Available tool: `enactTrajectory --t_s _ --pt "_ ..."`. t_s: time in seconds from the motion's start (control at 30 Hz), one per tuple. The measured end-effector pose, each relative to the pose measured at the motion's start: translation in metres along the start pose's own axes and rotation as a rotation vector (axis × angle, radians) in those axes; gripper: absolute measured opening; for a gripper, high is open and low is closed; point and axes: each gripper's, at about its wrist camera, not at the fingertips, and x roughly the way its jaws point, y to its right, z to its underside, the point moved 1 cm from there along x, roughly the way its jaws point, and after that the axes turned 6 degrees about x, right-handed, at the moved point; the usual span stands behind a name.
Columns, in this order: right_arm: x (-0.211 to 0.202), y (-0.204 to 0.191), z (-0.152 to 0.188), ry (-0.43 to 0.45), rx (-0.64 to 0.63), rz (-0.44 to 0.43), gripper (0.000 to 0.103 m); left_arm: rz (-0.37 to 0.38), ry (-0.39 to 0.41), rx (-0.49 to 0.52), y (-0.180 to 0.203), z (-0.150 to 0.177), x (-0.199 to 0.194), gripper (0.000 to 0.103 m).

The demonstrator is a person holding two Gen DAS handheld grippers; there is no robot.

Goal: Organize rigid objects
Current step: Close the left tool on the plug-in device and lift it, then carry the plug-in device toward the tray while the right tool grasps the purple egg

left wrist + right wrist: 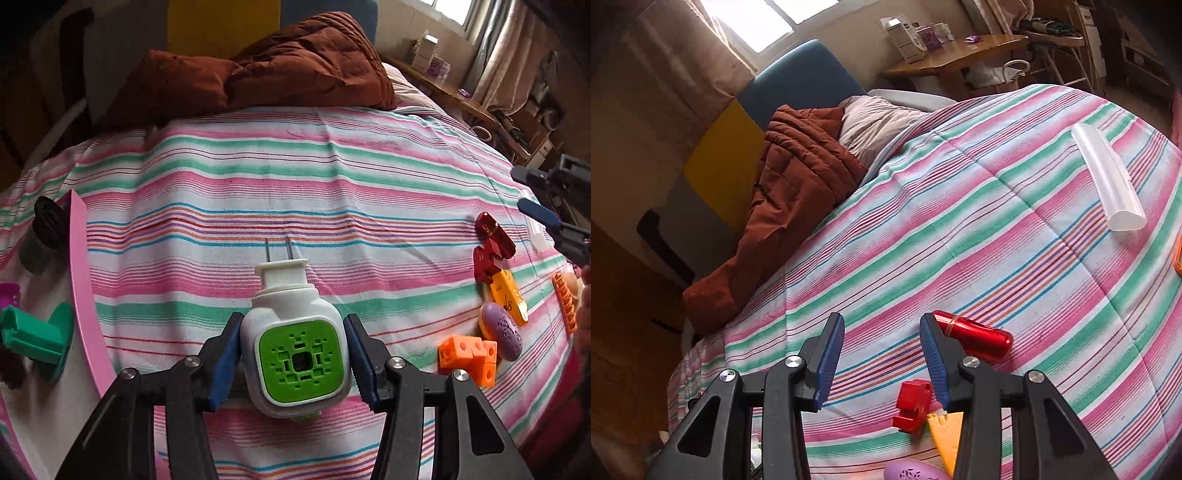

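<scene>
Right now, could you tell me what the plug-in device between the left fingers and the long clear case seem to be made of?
Plug-in device: likely hard moulded plastic, glossy white shell, matte green perforated face, two bare metal prongs. Clear case: probably translucent frosted plastic, since the stripes barely show through it.

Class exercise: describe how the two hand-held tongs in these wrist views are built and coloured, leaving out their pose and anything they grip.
Both the left tongs and the right tongs look alike: black angular plastic link arms joined by round silver pivot pins, each tipped with a blue ribbed pad. No cables, markings or sleeves are visible.
</scene>
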Motion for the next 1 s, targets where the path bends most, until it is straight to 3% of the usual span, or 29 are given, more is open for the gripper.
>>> enactTrajectory --t_s 0.13,0.4,1.0 --pt "0.010 -0.020 0.012 -0.073 -0.090 -0.083 0.043 -0.021 0.037 0.004 -0.002 0.011 -0.013 0.054" --pt "0.017 -0.049 0.036 -0.116 -0.268 -0.113 0.043 -0.063 0.141 0.032 0.000 0.027 -0.056 0.054" --pt "0.019 -0.066 0.071 -0.204 -0.387 -0.039 0.041 -0.081 0.216 -0.029 -0.031 0.068 -0.103 0.054"
